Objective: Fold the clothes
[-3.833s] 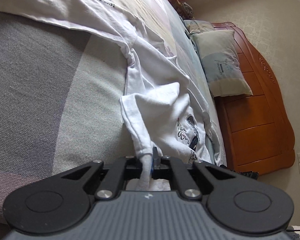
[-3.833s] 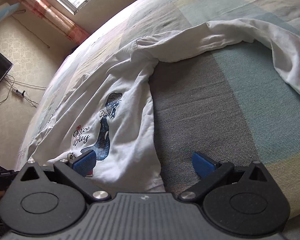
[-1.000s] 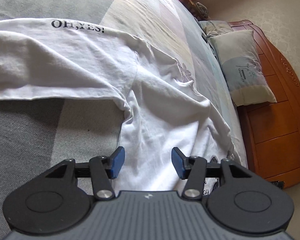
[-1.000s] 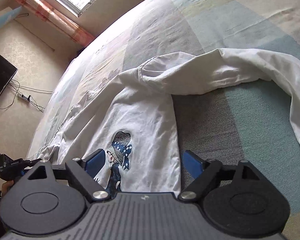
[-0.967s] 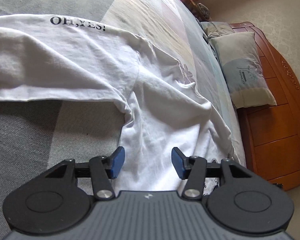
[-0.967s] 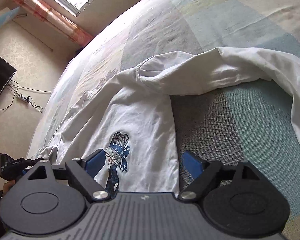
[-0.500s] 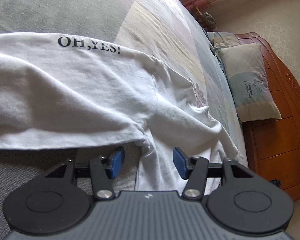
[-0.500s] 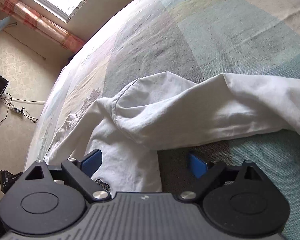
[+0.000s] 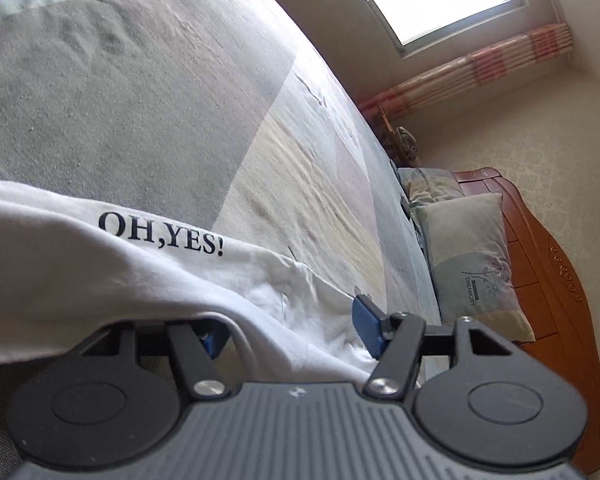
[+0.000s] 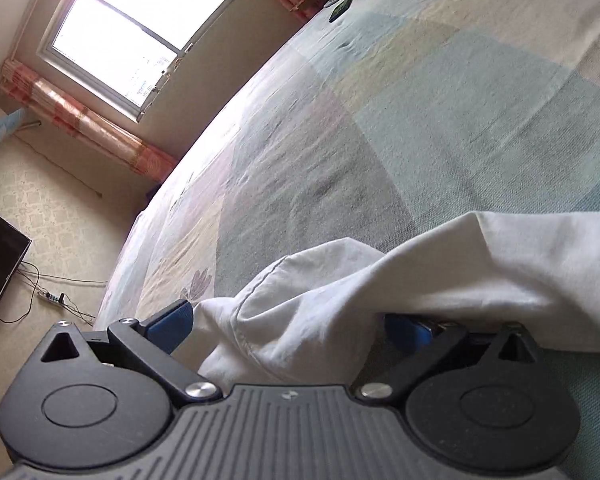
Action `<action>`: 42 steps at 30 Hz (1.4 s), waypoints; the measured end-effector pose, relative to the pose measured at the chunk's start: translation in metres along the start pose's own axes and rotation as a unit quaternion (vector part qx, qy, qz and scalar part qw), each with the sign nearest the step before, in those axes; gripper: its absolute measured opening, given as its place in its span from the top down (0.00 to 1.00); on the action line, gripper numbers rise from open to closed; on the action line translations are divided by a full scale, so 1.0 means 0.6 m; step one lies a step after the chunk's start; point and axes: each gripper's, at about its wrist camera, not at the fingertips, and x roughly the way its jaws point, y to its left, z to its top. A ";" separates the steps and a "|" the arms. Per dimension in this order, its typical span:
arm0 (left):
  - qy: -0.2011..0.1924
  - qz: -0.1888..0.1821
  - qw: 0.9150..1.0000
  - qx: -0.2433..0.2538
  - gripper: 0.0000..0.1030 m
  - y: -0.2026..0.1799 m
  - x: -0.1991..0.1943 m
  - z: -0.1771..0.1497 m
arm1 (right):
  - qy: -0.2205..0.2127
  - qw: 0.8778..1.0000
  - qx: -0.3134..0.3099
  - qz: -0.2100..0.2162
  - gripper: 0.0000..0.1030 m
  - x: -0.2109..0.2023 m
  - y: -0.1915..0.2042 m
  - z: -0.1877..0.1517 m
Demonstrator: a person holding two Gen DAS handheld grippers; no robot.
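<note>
Grippers poised at the shirt's sleeve seams, one on each side.

White long-sleeved shirt (image 9: 100, 280) lies spread on the patchwork bed cover (image 9: 160, 100), its sleeve with the "OH,YES!" print (image 9: 162, 236) stretched out to the left and a bunched fold of cloth (image 10: 312, 312) in the right wrist view. The left gripper (image 9: 288, 328) is spread wide with cloth lying between its blue pads, the left pad tucked under the sleeve edge; the right gripper (image 10: 288, 324) is likewise spread, straddling the rumpled fold, its right pad half hidden beneath cloth. Neither is pinching anything. The step looks like taking hold near both armpits for a fold. Next, each pair of fingers needs to close squarely on a full layer of cloth, not only a loose wrinkle.
</note>
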 end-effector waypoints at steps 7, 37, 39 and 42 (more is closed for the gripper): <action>0.071 0.055 0.995 0.039 0.38 -0.003 -0.012 -0.043 | 0.049 0.997 -0.035 -0.044 0.00 -0.002 0.010 -0.015; 0.254 0.075 0.916 0.302 0.29 -0.100 -0.076 -0.262 | 0.199 0.891 -0.402 -0.066 0.00 -0.120 0.199 -0.336; 0.231 0.082 0.924 0.293 0.29 -0.070 -0.110 -0.252 | 0.208 0.890 -0.399 -0.070 0.00 -0.124 0.190 -0.346; 0.202 0.132 0.926 0.291 0.30 -0.069 -0.153 -0.240 | 0.210 0.885 -0.405 -0.091 0.00 -0.137 0.176 -0.356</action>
